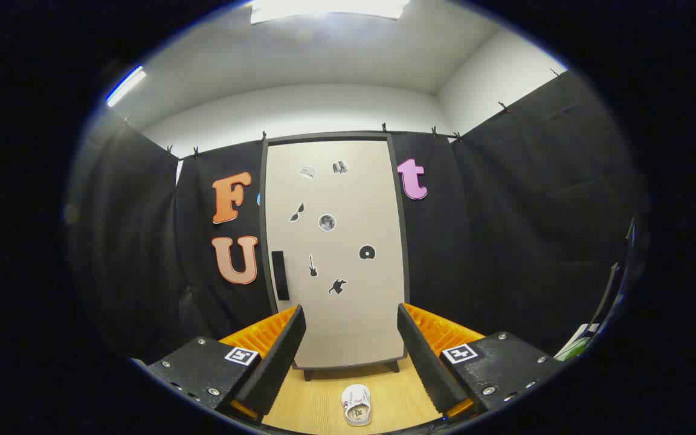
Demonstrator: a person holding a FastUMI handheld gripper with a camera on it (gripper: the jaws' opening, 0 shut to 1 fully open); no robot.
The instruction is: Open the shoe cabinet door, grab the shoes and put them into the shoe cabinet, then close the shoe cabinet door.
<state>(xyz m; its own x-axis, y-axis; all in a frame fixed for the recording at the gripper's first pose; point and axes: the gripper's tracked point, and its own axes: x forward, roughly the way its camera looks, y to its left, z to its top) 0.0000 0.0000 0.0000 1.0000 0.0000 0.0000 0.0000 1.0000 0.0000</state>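
A light wooden floor (324, 405) is stretching ahead of the tongs (351, 329) toward a tall cabinet (336, 254) standing against the black cloth wall (505, 241) of the booth, with white walls and a white ceiling rising above the cloth and bright ceiling lights (330, 7) glowing overhead. The cabinet door (354, 314) is sitting shut, its pale beige face framed in dark trim, a dark vertical handle (280, 275) lying on its edge beyond the left finger, and the cabinet is resting on short dark feet (391, 366) just beyond the fingertips. The tongs are standing wide open, holding nothing and touching nothing, the two fingers well apart with the lower part of the door showing between them. A white shoe (356, 404) is lying on the floor between the fingers, near their base and short of the cabinet, pointing toward the door; a small dark mark on it is too small to read. Small black-and-grey stickers (327, 222) are dotting the door, among them sunglasses, a round moon-like disc, a record, a guitar and an animal shape, and none is carrying legible writing
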